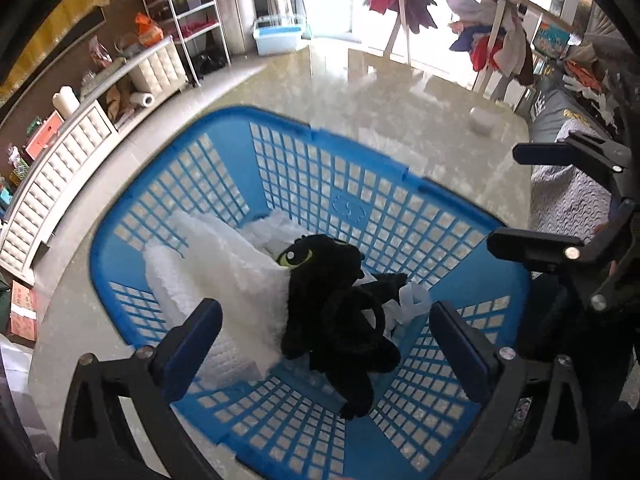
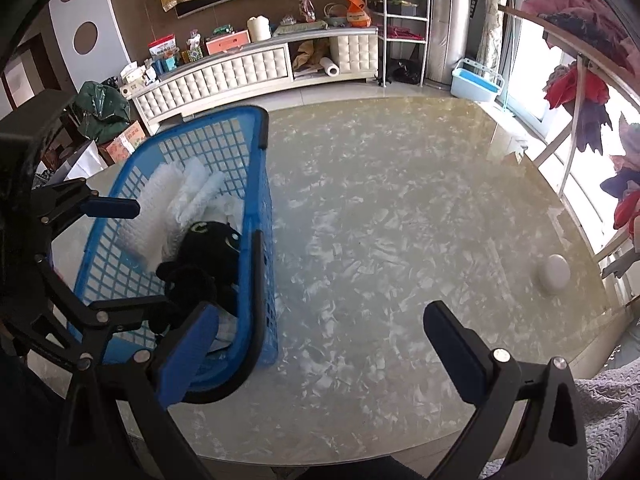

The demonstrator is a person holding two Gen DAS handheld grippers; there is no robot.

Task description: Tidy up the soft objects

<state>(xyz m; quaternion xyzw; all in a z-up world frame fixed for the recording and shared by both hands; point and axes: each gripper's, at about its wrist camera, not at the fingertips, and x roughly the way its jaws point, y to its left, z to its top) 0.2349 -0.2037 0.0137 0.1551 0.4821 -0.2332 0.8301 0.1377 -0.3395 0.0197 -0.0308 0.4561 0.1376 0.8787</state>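
Observation:
A blue plastic laundry basket (image 1: 360,200) stands on the marble table (image 1: 380,92). Inside it lie a black plush dragon with green eyes (image 1: 336,312) and white fluffy cloths (image 1: 224,276). My left gripper (image 1: 326,344) is open and empty, held above the basket over the plush. In the right wrist view the basket (image 2: 256,240) sits at the left with the plush (image 2: 204,264) and cloths (image 2: 188,200) inside. My right gripper (image 2: 320,344) is open and empty over the table, just right of the basket. The left gripper's fingers (image 2: 112,208) show above the basket.
A small white round object (image 2: 554,274) lies on the table at the right; it also shows in the left wrist view (image 1: 482,120). A grey quilted fabric (image 2: 608,412) lies at the near right edge. A white cabinet (image 2: 248,68) and clothes rack (image 1: 496,32) stand beyond.

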